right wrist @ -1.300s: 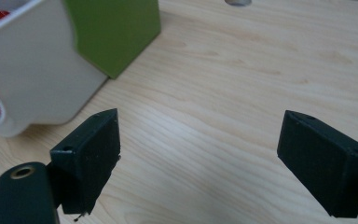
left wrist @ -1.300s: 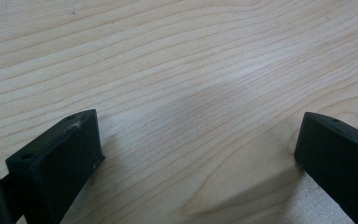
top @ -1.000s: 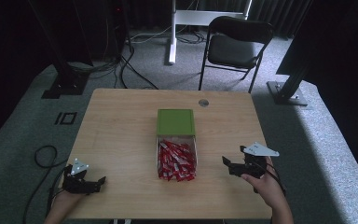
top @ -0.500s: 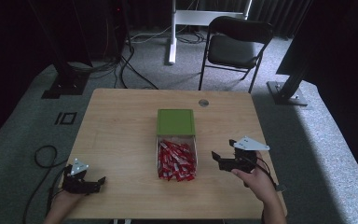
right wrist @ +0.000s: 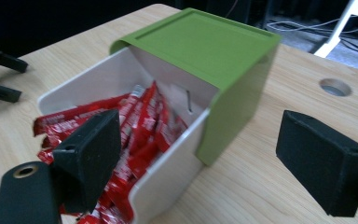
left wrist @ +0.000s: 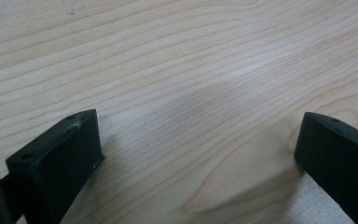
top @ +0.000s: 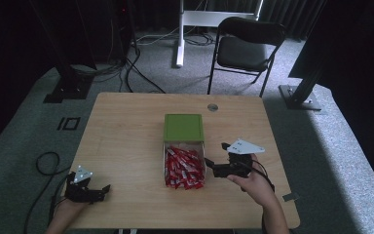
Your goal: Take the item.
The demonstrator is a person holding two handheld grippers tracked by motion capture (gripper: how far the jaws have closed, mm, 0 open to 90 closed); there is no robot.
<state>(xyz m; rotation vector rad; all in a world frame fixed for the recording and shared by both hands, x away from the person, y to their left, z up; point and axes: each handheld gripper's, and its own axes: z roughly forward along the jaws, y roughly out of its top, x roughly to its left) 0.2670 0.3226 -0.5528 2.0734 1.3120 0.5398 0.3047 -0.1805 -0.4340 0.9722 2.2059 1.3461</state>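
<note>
Right gripper view first: black jaws spread wide with nothing between them, sitting just short of a white bin (right wrist: 168,172) stuffed with red packets (right wrist: 135,135). Bin's near corner falls between the jaws, not touching either as far as can be told. White print on the packets, too blurry to read. Green lid (right wrist: 200,42) slid back over the far half of the bin, wrapping down its side. Round hole (right wrist: 334,87) in the wooden surface (right wrist: 270,154) beyond, off to the right.

Left gripper view: jaws wide apart too, hovering close over bare wood grain, gripping nothing.

High view, near to far: left gripper (top: 85,187) down at the near left corner of the surface, well apart from the bin. Right gripper (top: 224,168) just beside the bin's right wall, near its open end, held in a hand (top: 251,183). Bin lying mid-surface, open packet end toward the person, green lid end away. Folding chair (top: 246,46) past the far edge, cables on the floor.
</note>
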